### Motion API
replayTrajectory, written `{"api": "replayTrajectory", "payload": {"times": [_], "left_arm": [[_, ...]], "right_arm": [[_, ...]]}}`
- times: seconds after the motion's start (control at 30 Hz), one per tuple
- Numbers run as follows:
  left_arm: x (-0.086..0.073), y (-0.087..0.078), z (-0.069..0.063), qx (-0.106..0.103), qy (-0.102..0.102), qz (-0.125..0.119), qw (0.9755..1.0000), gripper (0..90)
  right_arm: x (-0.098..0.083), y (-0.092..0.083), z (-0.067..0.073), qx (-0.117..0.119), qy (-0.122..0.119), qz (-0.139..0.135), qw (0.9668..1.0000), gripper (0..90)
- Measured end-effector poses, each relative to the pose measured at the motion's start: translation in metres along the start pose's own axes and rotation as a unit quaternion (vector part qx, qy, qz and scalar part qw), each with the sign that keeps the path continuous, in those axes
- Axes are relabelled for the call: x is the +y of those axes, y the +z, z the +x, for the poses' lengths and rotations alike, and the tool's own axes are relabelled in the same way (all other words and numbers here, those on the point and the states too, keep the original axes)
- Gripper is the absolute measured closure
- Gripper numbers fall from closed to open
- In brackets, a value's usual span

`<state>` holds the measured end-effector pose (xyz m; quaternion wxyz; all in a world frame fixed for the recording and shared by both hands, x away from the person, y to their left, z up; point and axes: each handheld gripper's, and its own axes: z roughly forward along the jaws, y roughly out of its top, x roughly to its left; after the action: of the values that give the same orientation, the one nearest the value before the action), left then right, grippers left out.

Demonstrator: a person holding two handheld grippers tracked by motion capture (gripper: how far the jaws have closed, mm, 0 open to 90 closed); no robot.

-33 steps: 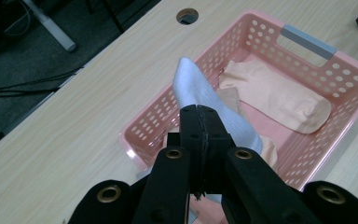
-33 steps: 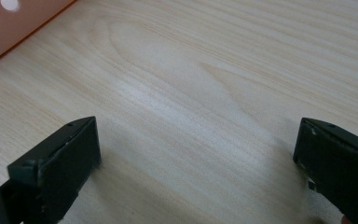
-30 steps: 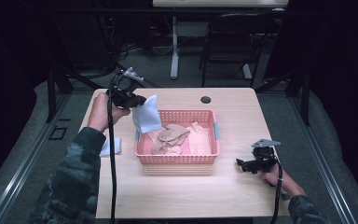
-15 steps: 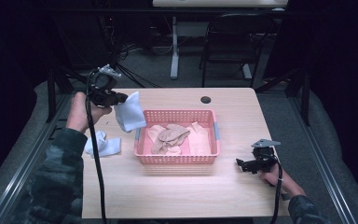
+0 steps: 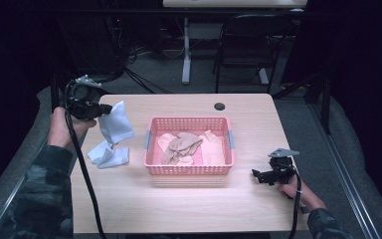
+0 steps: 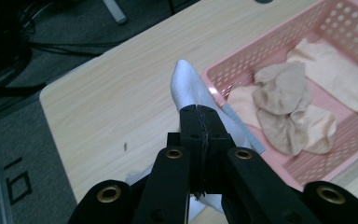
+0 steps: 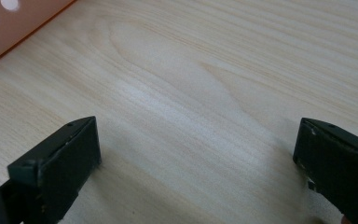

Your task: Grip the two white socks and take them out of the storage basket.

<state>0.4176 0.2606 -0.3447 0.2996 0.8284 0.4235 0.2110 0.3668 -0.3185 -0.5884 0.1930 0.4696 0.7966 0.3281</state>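
Broad pale wooden table (image 5: 179, 209) carrying everything, bare at the near edge where the right gripper (image 5: 263, 175) rests low, jaws spread wide with nothing between them in the right gripper view, probably parked out of the way while the other hand works. Pink perforated basket (image 5: 189, 169) sitting mid-table, holding a heap of beige and tan socks (image 5: 181, 144), likely the stock waiting to be sorted. Left gripper (image 5: 104, 107) held up over the table's left edge, clamped tight on a white sock (image 5: 117, 124) that hangs from the jaws, clear of the tabletop and well left of the basket; in the left gripper view the toe of that sock (image 6: 182, 81) points out past the closed jaws toward the basket corner. Directly below, a second white sock (image 5: 108, 154) lying crumpled on the wood beside the basket, so the raised one looks meant to join it as a pair. Small dark cable port (image 5: 220, 106) near the far edge. No brand, label or readable writing on the socks, basket or grippers.
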Motion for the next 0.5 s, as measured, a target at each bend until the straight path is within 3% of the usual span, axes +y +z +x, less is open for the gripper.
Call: {"api": "replayTrajectory", "payload": {"times": [0.17,0.5], "left_arm": [[-0.016,0.003,0.011,0.010,-0.018,0.008,0.9998,89.7],[-0.035,0.018,0.021,0.010,-0.032,0.029,0.9990,89.7]], "right_arm": [[0.000,0.000,0.000,0.001,0.002,-0.001,1.0000,0.0],[0.000,0.000,0.000,0.000,0.002,-0.002,1.0000,0.0]]}}
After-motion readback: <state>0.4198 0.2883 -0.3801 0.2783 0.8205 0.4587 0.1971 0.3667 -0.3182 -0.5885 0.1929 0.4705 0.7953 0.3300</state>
